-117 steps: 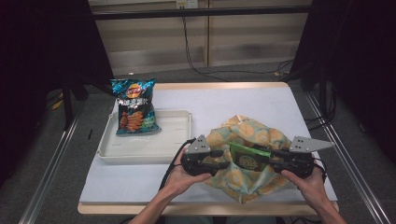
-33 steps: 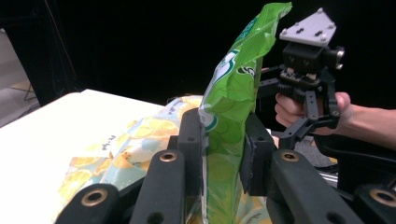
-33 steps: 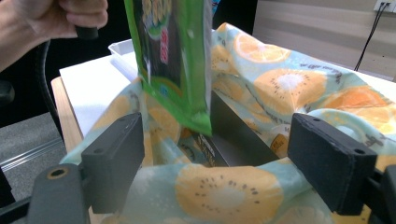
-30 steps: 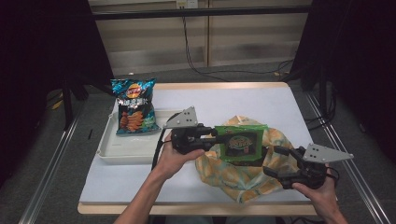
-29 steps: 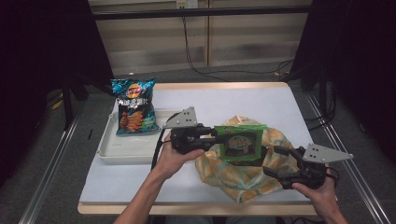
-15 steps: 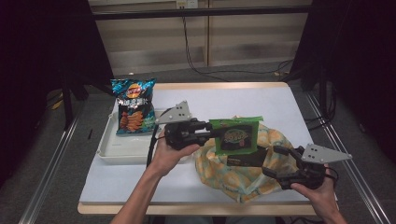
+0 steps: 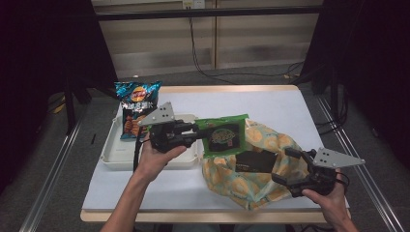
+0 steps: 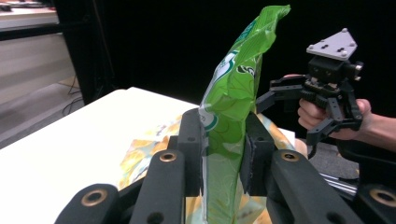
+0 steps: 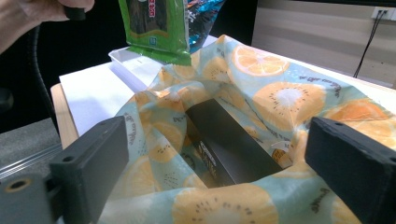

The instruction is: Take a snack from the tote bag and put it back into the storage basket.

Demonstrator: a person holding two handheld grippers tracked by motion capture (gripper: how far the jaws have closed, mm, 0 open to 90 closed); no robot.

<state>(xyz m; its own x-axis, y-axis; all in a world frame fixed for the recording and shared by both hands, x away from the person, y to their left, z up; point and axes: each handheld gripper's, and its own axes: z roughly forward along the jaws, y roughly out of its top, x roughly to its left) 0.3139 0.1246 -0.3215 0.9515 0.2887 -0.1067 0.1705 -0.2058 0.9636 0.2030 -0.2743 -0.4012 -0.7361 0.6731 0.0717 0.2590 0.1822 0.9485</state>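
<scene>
White table: fruit-print cloth bag holds black box; left gripper clamps green snack packet; right gripper just opened, wide, empty.

Print on the glossy green snack packet, blue crisp bag and flat black box, all too small or blurred to read

Pale wall panels, grey floor
</scene>
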